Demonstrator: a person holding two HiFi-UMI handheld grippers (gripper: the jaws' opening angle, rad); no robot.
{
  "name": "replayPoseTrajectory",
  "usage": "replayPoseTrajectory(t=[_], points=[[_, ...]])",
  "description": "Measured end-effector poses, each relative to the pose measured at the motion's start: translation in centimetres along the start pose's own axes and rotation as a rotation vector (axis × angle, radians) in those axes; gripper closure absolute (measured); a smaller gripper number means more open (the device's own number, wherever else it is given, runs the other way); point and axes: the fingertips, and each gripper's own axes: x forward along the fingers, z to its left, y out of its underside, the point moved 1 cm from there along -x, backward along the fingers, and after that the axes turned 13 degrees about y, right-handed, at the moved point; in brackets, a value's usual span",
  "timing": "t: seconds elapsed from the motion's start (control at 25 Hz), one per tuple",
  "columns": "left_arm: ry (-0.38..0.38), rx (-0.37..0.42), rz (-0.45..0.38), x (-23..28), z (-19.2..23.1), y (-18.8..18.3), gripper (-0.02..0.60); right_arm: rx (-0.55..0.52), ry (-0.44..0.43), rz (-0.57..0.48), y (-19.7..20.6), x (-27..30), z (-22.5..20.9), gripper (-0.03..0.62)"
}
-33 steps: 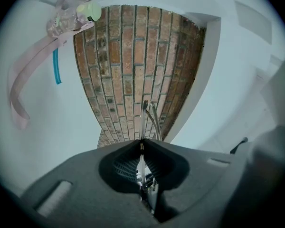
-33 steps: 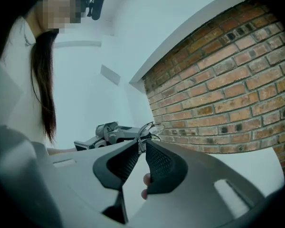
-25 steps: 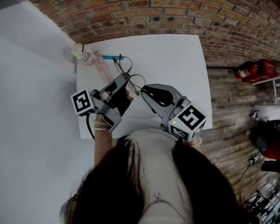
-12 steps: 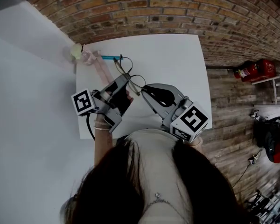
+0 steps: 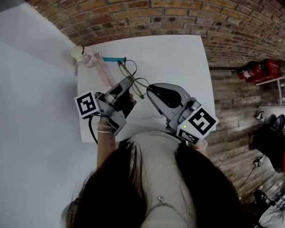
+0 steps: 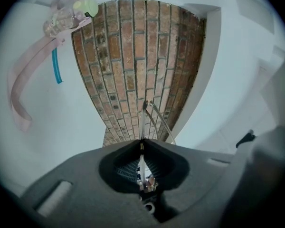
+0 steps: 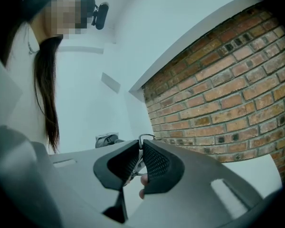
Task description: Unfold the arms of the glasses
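Both tools are clamped on the glasses rn. Left tool (image 5: pixel 128 82) is pinched tight on a thin bit of the wire frame. In the left gripper view the wire runs right thru the closed jaws, w/ two thin strands poking out past the tips and splaying apart. Right tool (image 5: pixel 150 90) is also closed on a piece of the frame, w/ a small wire loop peeking over its jaw tips in the right gripper view. So the wire-rim glasses (image 5: pixel 133 78) are up in the air between the two tools, above the white desk (image 5: pixel 180 61), not lying on it.

Progress-wise, imo it's about midway. Pickup is done and each tool has its own bit, which is the setup you'd want for swinging an arm out. Those two spreading strands look like an arm part-open from the frame, but tbh the wire's too thin to say which is arm and which is rim. Can't tell if the other arm is folded. Prob left to do: finish this one, regrip, do the second.

Containers: only one candidate, a small clear bottle-ish thing (image 5: pixel 89 58) w/ a pale green cap (image 5: pixel 78 52) at the far left corner of the desk. A pink strap (image 5: pixel 102 69) trails off it and a teal stick (image 5: pixel 112 59) lies just beside it. Cap's on, and I can't see whether anything's inside. It's well apart from the glasses.
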Motion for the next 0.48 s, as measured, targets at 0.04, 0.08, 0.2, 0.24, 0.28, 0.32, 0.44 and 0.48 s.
replayPoseTrajectory(t=[0.04, 0.08, 0.2, 0.24, 0.28, 0.32, 0.44, 0.48], points=[[-0.005, 0.004, 0.004, 0.0, 0.0, 0.1, 0.56, 0.002, 0.003, -0.006, -0.2, 0.0, -0.1, 0.562], [-0.009, 0.008, 0.008, -0.1, 0.1, 0.1, 0.56, 0.004, 0.004, -0.01, -0.3, 0.0, -0.1, 0.562], [-0.024, 0.02, 0.02, -0.2, 0.3, 0.3, 0.56, 0.012, 0.008, -0.024, -0.7, -0.1, -0.2, 0.562], [-0.029, 0.024, 0.023, -0.2, 0.4, 0.3, 0.56, 0.014, 0.01, -0.029, -0.8, -0.1, -0.2, 0.562], [-0.032, 0.028, 0.027, -0.2, 0.5, 0.4, 0.56, 0.014, 0.012, -0.033, -0.9, -0.2, -0.3, 0.562], [-0.036, 0.031, 0.03, -0.2, 0.6, 0.5, 0.56, 0.013, 0.014, -0.036, -1.0, -0.2, -0.3, 0.562], [-0.051, 0.045, 0.043, -0.1, 0.7, 0.8, 0.56, 0.017, 0.021, -0.046, -1.4, -0.4, -0.6, 0.562], [-0.057, 0.05, 0.047, -0.1, 0.8, 0.9, 0.56, 0.019, 0.023, -0.05, -1.5, -0.5, -0.7, 0.562]])
